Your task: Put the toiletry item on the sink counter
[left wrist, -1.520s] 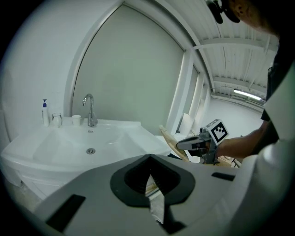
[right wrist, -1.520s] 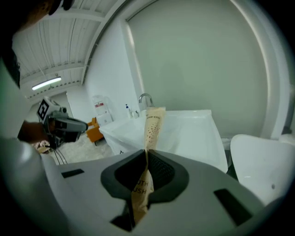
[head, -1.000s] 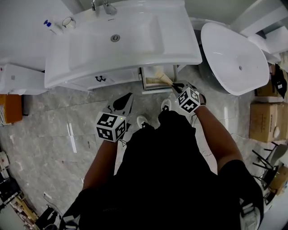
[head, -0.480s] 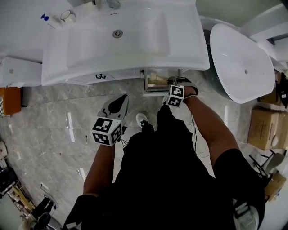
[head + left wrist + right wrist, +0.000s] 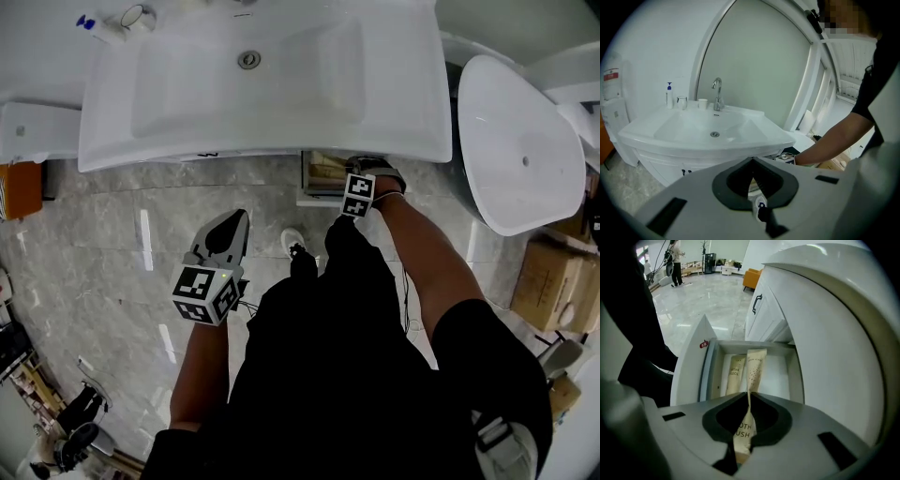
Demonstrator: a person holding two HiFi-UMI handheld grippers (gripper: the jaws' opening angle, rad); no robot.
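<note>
My right gripper (image 5: 749,397) is shut on a tan paper toothbrush packet (image 5: 754,366), pinched edge-on between the jaws. The packet's far end hangs over an open white drawer (image 5: 799,376) under the sink. A second tan packet (image 5: 735,376) lies flat in that drawer. In the head view the right gripper (image 5: 351,169) reaches below the front rim of the white sink counter (image 5: 403,112), at the drawer (image 5: 321,176). My left gripper (image 5: 234,217) hovers over the floor to the left, shut and holding nothing; in its own view the left gripper (image 5: 752,165) points toward the sink (image 5: 670,133).
A pump bottle (image 5: 94,25) and a cup (image 5: 138,16) stand at the counter's back left, by the faucet (image 5: 717,93). A white bathtub (image 5: 516,141) sits right of the sink, with cardboard boxes (image 5: 553,281) beyond. An orange object (image 5: 19,187) is at the left edge.
My right gripper has dropped down toward the open drawer, rolling as it went, with the packet still in it. The left gripper has drifted down and to the left.
</note>
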